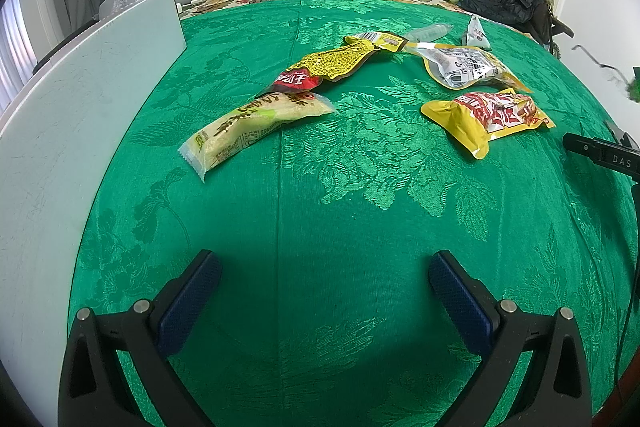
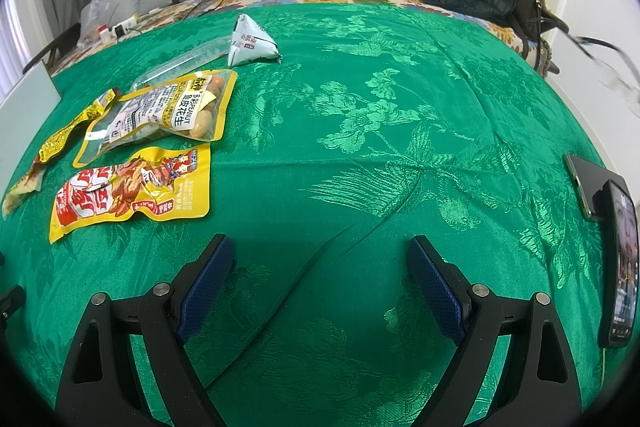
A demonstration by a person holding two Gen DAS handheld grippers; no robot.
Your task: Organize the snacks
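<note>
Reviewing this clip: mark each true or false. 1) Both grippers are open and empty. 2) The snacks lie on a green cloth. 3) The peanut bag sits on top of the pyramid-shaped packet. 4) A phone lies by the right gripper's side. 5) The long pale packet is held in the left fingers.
1) True: left gripper and right gripper hold nothing.
2) True: green cloth.
3) False: peanut bag and pyramid-shaped packet lie apart.
4) True: phone.
5) False: long pale packet lies on the cloth.

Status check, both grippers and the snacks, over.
Left gripper open, empty. Right gripper open, empty. Yellow-and-red snack pouch untouched on green patterned cloth. Nothing in the way.
</note>
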